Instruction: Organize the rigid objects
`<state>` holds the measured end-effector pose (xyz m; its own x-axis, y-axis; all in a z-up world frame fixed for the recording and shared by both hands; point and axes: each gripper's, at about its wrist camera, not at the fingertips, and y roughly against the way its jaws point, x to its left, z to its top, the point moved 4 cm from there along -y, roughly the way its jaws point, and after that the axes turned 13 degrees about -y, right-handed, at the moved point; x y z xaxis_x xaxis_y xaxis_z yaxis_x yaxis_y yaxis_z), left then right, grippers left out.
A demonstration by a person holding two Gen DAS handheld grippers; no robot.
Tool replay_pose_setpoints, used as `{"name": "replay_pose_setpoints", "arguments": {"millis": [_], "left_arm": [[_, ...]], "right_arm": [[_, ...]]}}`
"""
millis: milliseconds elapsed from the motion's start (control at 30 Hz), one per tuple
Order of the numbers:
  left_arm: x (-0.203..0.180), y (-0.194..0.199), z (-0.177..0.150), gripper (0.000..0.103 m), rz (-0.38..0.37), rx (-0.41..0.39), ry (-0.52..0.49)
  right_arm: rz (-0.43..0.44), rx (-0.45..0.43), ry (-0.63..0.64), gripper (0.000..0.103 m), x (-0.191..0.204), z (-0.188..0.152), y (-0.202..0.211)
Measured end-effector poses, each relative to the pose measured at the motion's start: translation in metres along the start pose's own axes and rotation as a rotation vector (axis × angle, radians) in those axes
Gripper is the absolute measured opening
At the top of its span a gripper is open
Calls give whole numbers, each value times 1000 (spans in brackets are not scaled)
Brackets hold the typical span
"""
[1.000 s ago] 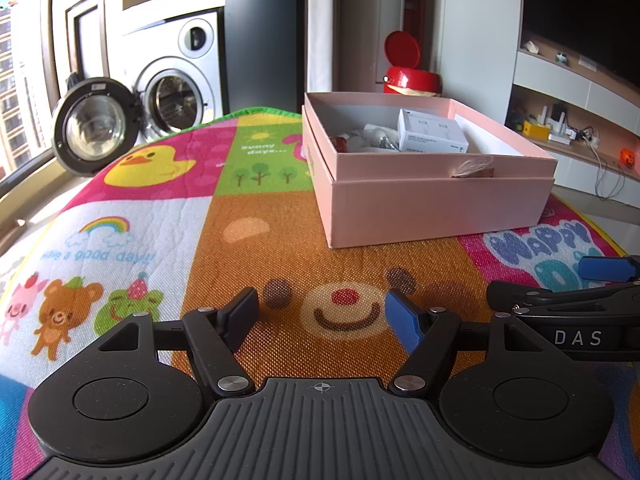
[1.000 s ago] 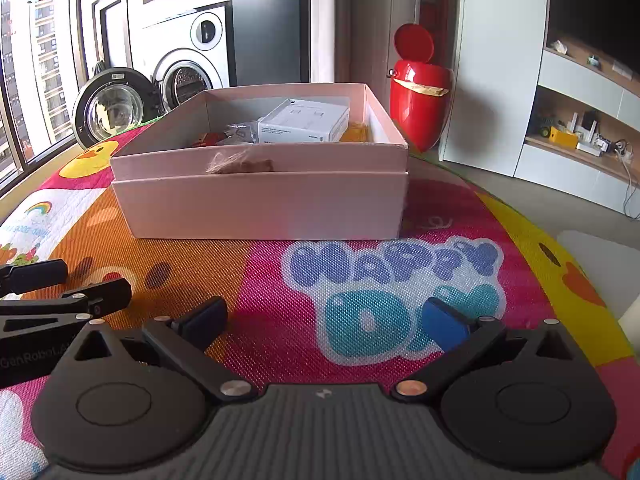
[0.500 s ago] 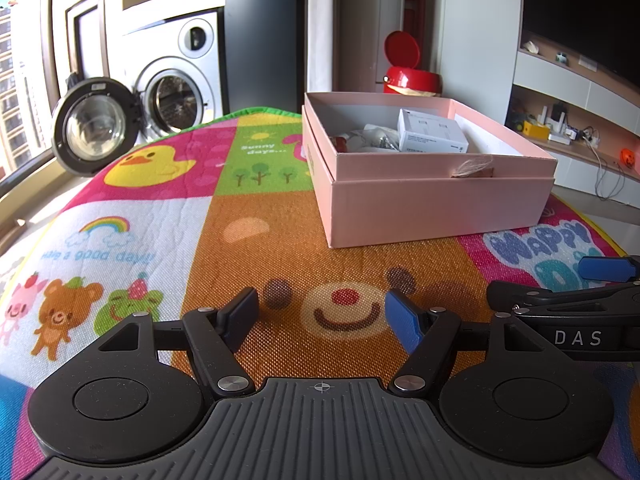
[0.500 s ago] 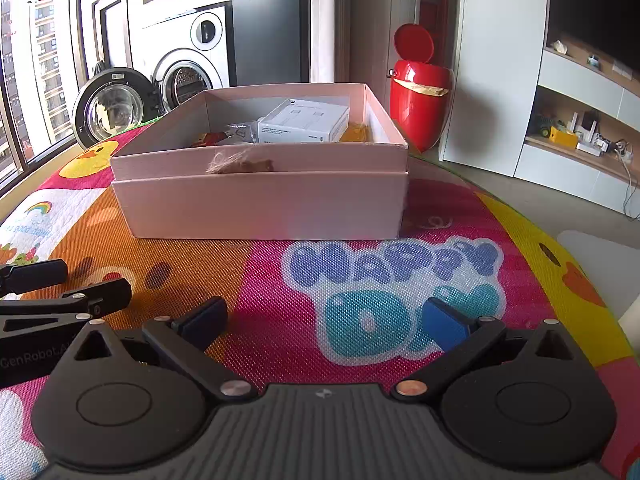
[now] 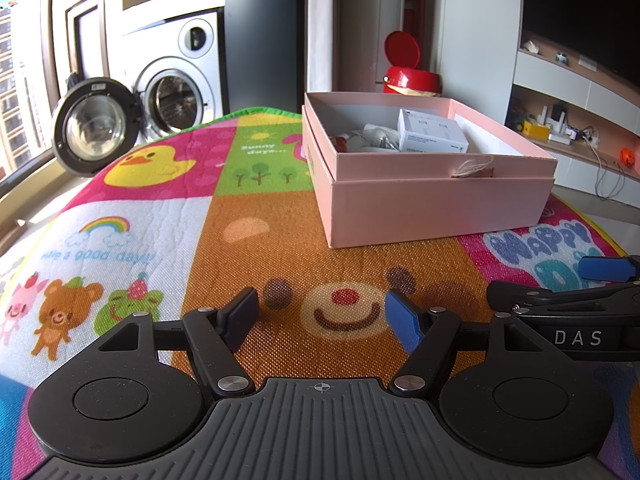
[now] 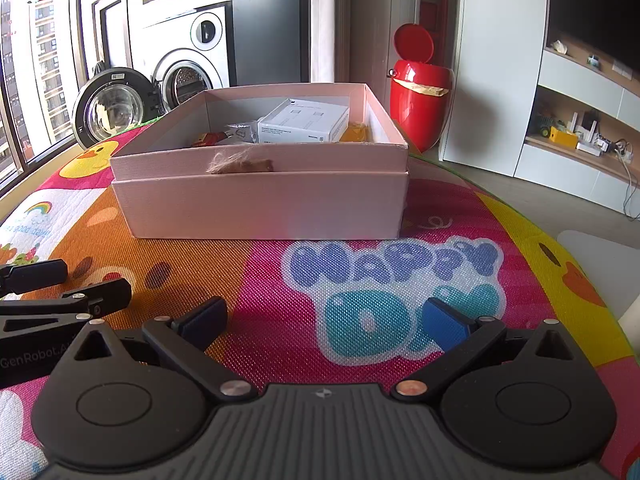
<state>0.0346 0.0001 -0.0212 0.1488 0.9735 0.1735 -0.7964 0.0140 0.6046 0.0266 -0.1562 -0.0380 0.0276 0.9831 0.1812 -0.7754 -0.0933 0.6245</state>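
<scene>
Jaws of both grippers wide, empty, before square pink cardboard box (image 5: 436, 208) on woven mat (image 5: 256, 248).

A lived-in home — part laundry corner, part living room. At far left a front-loading washing machine (image 5: 176, 92) stands with its round door (image 5: 94, 126) swung open beside a window onto apartment blocks. Near, a cartoon play mat (image 6: 400, 280) covers the surface — far right, wall shelving (image 6: 580, 136) holds small toys and cables, with a red bin (image 6: 420, 96) nearby.
</scene>
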Motion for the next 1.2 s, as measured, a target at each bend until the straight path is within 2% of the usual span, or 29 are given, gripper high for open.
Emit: {"name": "replay_pose_setpoints", "arguments": {"millis": [1200], "left_arm": [[-2, -1, 0, 75, 3, 0, -3]], "right_arm": [[0, 0, 0, 103, 0, 0, 0]]}}
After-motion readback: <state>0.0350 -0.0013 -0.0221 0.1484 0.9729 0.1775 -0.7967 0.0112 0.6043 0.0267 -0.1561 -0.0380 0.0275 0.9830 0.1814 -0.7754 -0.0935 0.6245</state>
